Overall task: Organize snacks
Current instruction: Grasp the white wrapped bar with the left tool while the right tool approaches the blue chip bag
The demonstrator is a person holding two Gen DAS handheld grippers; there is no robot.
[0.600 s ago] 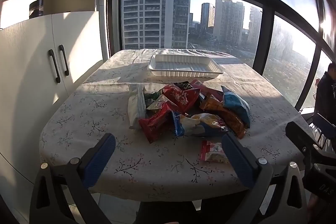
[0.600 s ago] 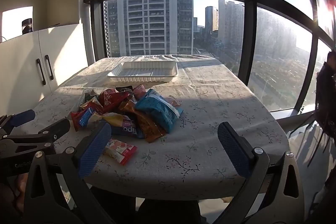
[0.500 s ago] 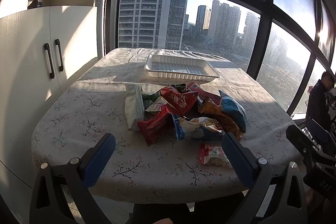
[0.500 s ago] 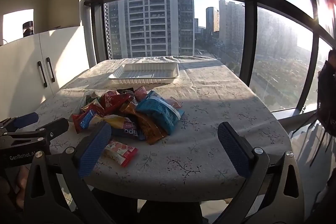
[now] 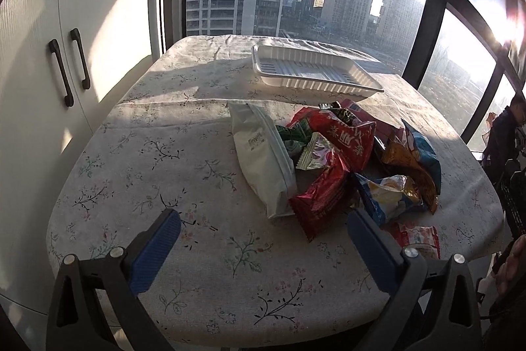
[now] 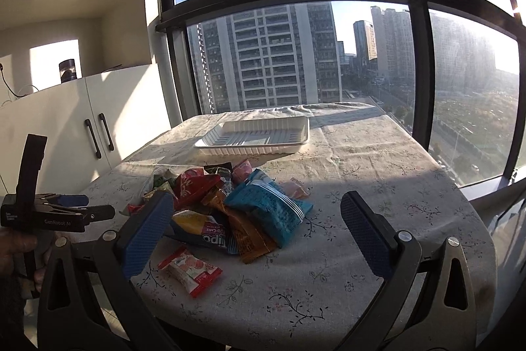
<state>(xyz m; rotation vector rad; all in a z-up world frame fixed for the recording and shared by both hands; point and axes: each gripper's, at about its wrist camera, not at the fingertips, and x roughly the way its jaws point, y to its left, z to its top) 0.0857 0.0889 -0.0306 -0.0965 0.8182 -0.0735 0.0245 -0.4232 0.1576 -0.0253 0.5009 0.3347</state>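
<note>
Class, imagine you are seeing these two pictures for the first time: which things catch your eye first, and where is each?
A bright heap of snack packets lies in the middle of the floral tablecloth. Behind it, toward the window, sits an empty white tray. One small red-and-white packet lies apart at the near edge, and beyond the glass rise tall apartment towers.

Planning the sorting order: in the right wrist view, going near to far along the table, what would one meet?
Small red-and-white packet → teal snack bag on the pile → white tray, nothing in it → window.
</note>
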